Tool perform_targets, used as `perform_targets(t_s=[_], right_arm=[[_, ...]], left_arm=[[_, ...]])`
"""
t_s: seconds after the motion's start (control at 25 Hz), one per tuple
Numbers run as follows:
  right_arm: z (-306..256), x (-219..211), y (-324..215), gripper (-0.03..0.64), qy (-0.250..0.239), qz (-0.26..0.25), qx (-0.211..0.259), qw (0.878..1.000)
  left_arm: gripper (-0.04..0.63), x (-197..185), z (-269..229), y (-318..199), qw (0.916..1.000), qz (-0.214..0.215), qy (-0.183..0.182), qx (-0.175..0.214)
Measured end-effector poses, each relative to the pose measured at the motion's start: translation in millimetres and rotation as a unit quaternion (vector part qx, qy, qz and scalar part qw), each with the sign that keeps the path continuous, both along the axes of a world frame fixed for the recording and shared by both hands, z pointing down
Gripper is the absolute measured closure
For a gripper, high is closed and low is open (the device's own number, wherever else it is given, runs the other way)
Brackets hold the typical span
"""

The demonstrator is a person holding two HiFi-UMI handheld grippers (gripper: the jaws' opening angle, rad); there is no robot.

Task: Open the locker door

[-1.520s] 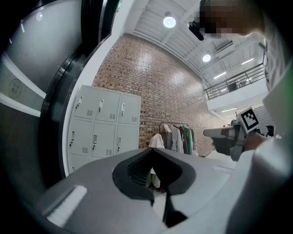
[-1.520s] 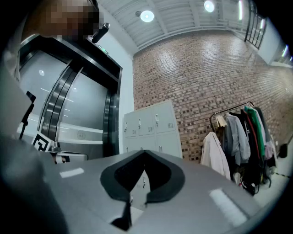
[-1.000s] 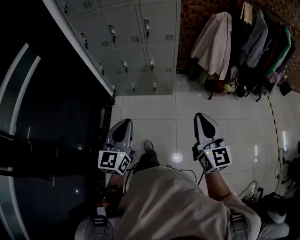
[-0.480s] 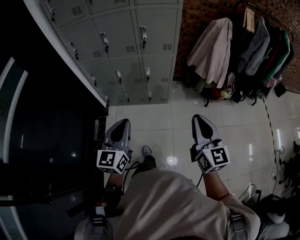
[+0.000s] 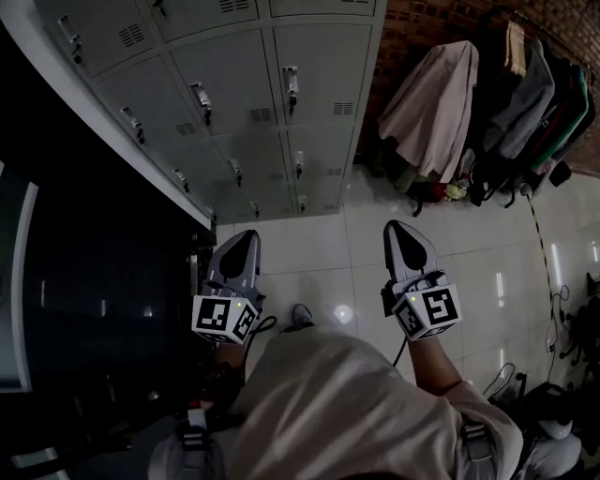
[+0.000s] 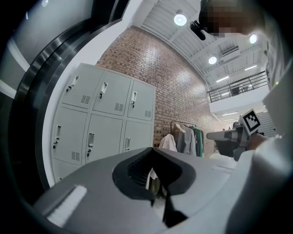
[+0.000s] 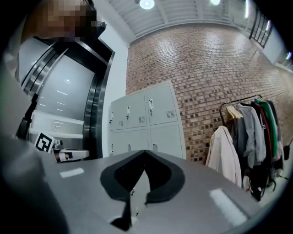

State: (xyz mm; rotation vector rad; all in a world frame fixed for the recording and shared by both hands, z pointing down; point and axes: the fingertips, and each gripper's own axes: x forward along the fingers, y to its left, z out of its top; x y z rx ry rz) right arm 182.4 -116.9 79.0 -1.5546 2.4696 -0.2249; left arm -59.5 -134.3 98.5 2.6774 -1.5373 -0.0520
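Lockers (image 5: 281,103): a grey bank is seen standing at the far edge of the floor (image 5: 328,258), against a brick wall (image 5: 422,23).
Doors (image 5: 323,70): every one in view is found shut, each fitted with a handle and a vent; none is touched by either gripper.
Left gripper (image 5: 241,240): held about level above the floor and pointed toward the lockers, well apart from them; its jaws are pressed together and nothing is pinched.
Right gripper (image 5: 403,231): held beside the left one and apart from it, likewise aimed at the lockers; its jaws are pressed together, with nothing between them.
Cubes (image 5: 225,319): one marker cube is carried at the rear of each gripper.
Coats (image 5: 525,94): hung in a row along the wall, right of the lockers; a pale coat (image 5: 431,98) is placed nearest the lockers.
Dark panel (image 5: 84,309): seen left of the lockers, at the floor's left edge.
Shirt (image 5: 347,403): a light one is seen below the grippers in the head view.
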Motion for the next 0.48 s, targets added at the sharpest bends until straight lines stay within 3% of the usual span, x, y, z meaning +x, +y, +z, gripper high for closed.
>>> perform_targets(t_s=[0.28,0.48], right_arm=[[11.8,-18.7,-62.9,0.615,0.000,0.027,-0.006,1.000],[32.3,-48.1,-103.9,0.615,0.004,0.011,-0.011,1.000]], left_arm=[[0.543,-21.4,11.4,-65.0,0.9999,0.015,-0.006,-0.001],[0.543,-24.9,45.2,-102.0,0.9997,0.017,-0.013,-0.009]])
